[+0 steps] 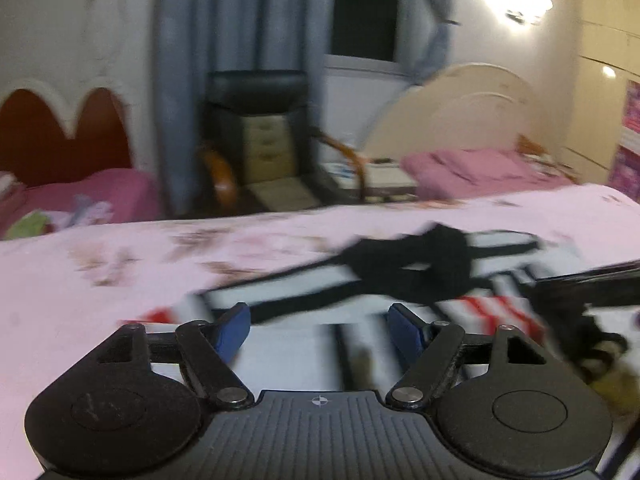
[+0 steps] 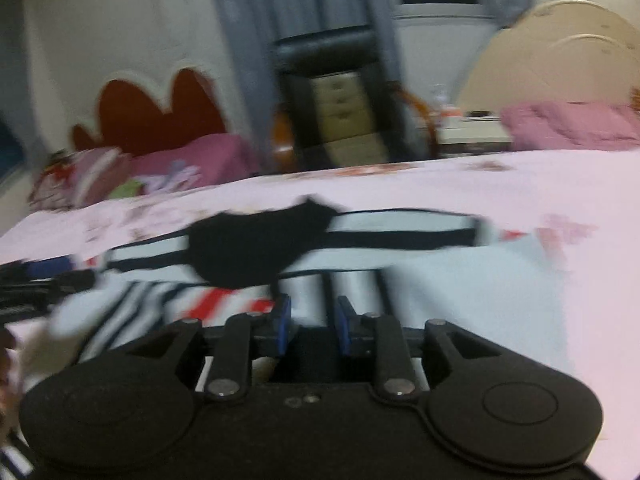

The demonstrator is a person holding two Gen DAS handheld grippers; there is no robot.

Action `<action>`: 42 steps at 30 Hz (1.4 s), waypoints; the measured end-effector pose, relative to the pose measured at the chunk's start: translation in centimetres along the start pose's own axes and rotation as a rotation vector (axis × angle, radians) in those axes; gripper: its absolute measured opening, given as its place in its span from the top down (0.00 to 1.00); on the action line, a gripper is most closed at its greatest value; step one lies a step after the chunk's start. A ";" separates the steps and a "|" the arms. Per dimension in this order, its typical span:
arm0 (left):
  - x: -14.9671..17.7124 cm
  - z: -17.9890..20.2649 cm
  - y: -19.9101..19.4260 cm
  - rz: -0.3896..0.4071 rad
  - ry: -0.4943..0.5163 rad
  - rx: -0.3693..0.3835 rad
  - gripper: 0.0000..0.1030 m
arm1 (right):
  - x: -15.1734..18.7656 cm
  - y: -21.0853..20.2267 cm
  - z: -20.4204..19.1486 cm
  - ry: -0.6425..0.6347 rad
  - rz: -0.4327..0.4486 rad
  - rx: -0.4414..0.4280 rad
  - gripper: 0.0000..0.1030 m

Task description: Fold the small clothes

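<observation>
A small white garment with black and red stripes and a black collar (image 1: 404, 272) lies spread on the pink bedsheet (image 1: 80, 300). My left gripper (image 1: 318, 324) is open, low over the garment's near part, with nothing between its blue pads. In the right wrist view the same garment (image 2: 256, 248) lies just ahead. My right gripper (image 2: 310, 324) has its blue pads a small gap apart, low over the striped cloth; no cloth is visibly pinched. Both views are motion-blurred. The other gripper shows as a dark shape at the right in the left view (image 1: 592, 284).
Beyond the bed stand a black chair with wooden arms (image 1: 256, 136), grey-blue curtains (image 1: 240, 40), a cream headboard (image 1: 460, 112) with folded pink cloth (image 1: 472, 168), and another pink bed (image 1: 80, 200) at the left.
</observation>
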State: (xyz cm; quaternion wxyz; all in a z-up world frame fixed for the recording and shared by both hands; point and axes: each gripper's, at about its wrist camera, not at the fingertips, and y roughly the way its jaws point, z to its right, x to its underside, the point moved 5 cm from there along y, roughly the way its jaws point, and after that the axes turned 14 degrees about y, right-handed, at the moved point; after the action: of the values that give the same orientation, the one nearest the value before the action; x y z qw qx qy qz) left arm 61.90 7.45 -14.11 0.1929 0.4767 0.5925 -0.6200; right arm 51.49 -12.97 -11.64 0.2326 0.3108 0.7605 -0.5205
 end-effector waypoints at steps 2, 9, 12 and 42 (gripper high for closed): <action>0.1 2.0 0.8 -0.021 -0.004 0.031 0.27 | 0.7 0.9 -1.9 -0.034 -0.019 -0.023 0.78; 2.9 3.0 1.5 -0.066 0.027 0.007 0.27 | 2.3 2.4 -3.5 -0.246 -0.013 0.095 0.83; 4.1 0.7 0.1 -0.069 0.008 -0.024 0.27 | 0.9 1.7 0.0 -0.187 0.022 0.241 0.70; 7.5 -0.1 -8.9 -0.051 -0.062 -0.041 0.07 | 2.8 -6.1 2.4 -0.020 0.012 0.190 0.66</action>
State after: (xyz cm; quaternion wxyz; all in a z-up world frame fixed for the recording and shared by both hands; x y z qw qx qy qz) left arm 51.27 11.91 -15.34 0.2051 0.4378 0.6109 -0.6269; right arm 45.25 -16.25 -10.41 0.2129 0.3310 0.7036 -0.5917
